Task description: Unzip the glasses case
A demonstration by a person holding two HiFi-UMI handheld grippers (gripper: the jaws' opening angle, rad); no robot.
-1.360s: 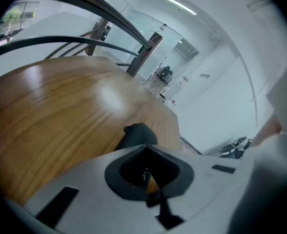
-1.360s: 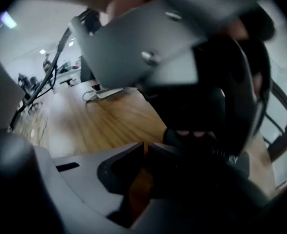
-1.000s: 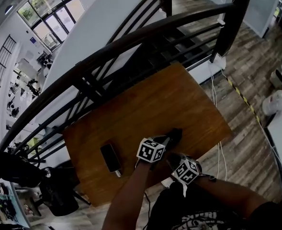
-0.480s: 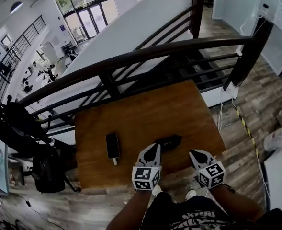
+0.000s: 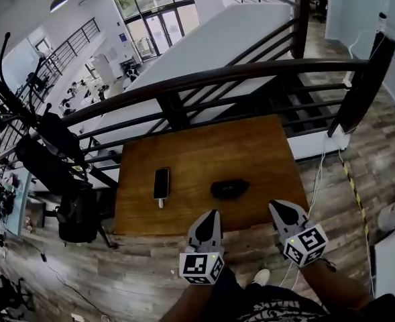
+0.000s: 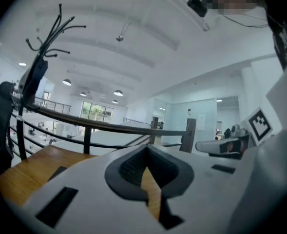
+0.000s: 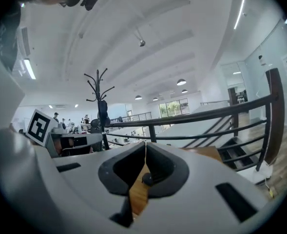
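Wooden worktop [image 5: 251, 153] lies ahead of me, with the black glasses case [image 5: 229, 188] resting toward its near edge and a phone [image 5: 161, 183] lying apart to the left of it. I hold my left gripper [image 5: 212, 215] and right gripper [image 5: 276, 206] low at that near edge, forearms drawn in toward my body, both pointing forward, one on either side of the case and clear of it. The fingers [image 6: 128, 167] of each gripper are pressed together with nothing between them.
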